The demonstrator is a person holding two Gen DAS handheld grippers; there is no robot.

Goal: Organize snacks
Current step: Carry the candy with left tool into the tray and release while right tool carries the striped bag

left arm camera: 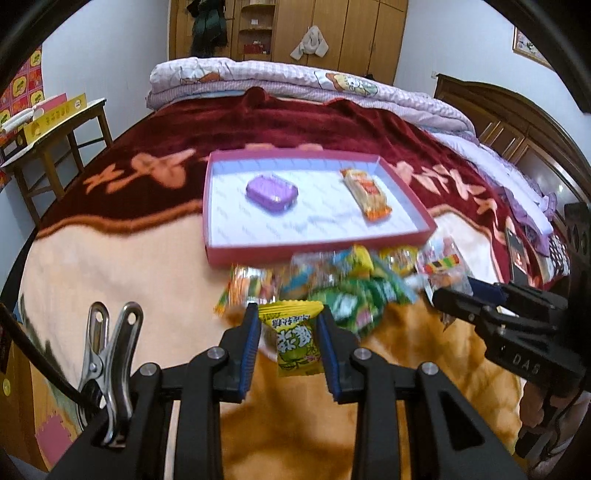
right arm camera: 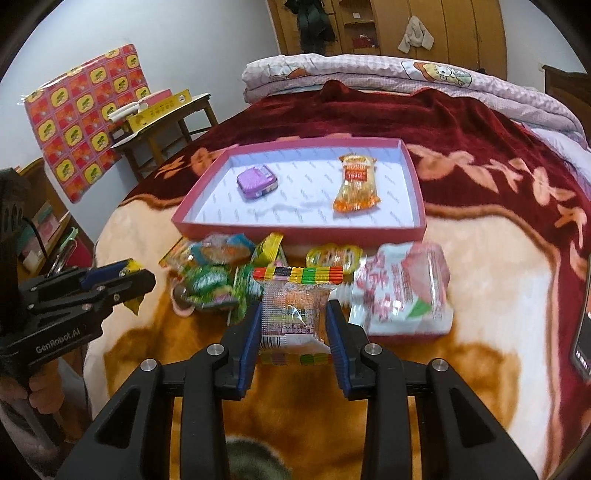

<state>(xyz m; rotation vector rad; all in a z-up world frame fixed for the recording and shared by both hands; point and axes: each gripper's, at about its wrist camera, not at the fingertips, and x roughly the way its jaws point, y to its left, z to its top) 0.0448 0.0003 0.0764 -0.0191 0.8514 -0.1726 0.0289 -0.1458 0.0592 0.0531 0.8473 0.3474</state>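
Wooden wardrobes [left arm camera: 332, 33] line the far wall of a bedroom, and the work surface is a bed spread with a plush maroon-and-cream blanket [left arm camera: 110, 258], folded quilts [left arm camera: 295, 79] stacked at its far end. Only the right wrist view shows the red-and-yellow patterned sheet [right arm camera: 88, 118] propped against the wall behind a small wooden table [right arm camera: 170, 122] and a large pink-and-white pouch [right arm camera: 406, 291] lying on the blanket. Only the left wrist view shows a steel spring clip [left arm camera: 107, 362] fixed to its own rig and the dark wooden headboard [left arm camera: 517, 125].

A shallow pink box tray [left arm camera: 221, 254] lies on the blanket holding a purple tin [left arm camera: 271, 192] and an orange noodle-snack packet [left arm camera: 369, 195], well apart. Just before the tray's near wall sits a heap of mixed snacks [left arm camera: 343, 284].

The left gripper [left arm camera: 290, 325] is clamped on a yellow-green candy packet [left arm camera: 295, 343], raised off the blanket just short of the heap. The right gripper [right arm camera: 293, 321] has its pads pressed on a clear wrapped snack with rainbow-striped ends [right arm camera: 291, 314], beside the pouch.
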